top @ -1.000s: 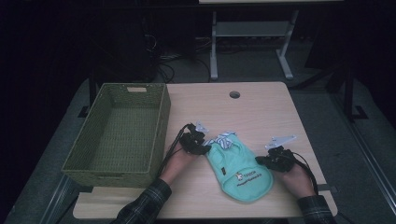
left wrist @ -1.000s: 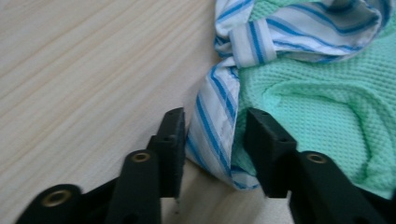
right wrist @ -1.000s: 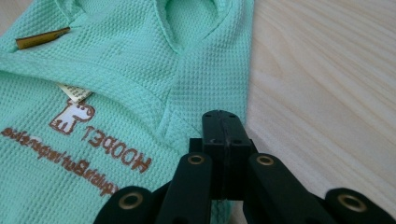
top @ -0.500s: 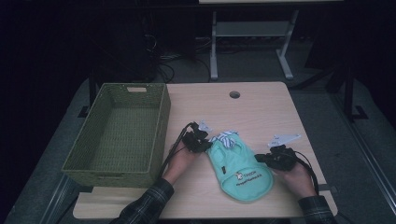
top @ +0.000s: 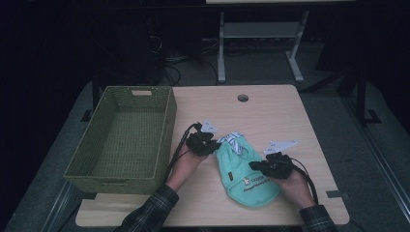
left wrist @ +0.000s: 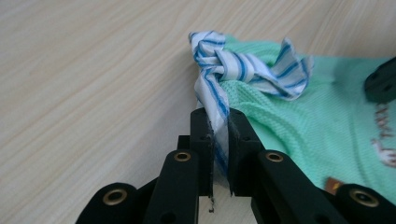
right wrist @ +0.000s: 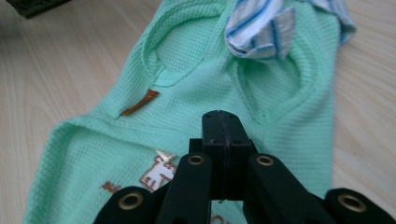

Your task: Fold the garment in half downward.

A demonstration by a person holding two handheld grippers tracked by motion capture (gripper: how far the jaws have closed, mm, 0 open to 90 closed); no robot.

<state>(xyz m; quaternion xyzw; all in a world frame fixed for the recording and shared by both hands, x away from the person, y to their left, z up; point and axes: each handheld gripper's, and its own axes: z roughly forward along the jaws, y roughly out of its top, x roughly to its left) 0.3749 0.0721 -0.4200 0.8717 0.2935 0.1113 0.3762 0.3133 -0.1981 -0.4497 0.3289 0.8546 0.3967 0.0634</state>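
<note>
While my left hand-held gripper (left wrist: pixel 219 119) has just been closing, its two black jaws now pinch a strip of the blue-and-white striped cloth (left wrist: pixel 247 67) between them, and the strip runs up from the pads to a bunched knot of the same fabric. That striped cloth sits at the top end of the mint green garment (top: pixel 246 174), which lies flat on the tabletop (top: pixel 270 116) near its front edge, a little right of the middle. In the high view my left hand-held gripper (top: pixel 203 143) is at the garment's upper left corner, with my left hand (top: pixel 183 166) under it.

My right hand-held gripper (right wrist: pixel 223 122) has its jaws pressed together with no gap between the pads. They hover over or rest on the green waffle-knit fabric (right wrist: pixel 196 93); I cannot tell whether any of the cloth is caught between them. In the high view this hand-held gripper (top: pixel 270 166) is at the garment's right side, just above the printed brown-and-white logo (top: pixel 254 181), with my right hand (top: pixel 295 188) behind it. A small brown tag (right wrist: pixel 140 102) is sewn near the garment's neckline.

A green woven basket (top: pixel 123 140) stands along the left edge of the tabletop, well apart from the garment. A round cable hole (top: pixel 242 98) is near the far edge.
</note>
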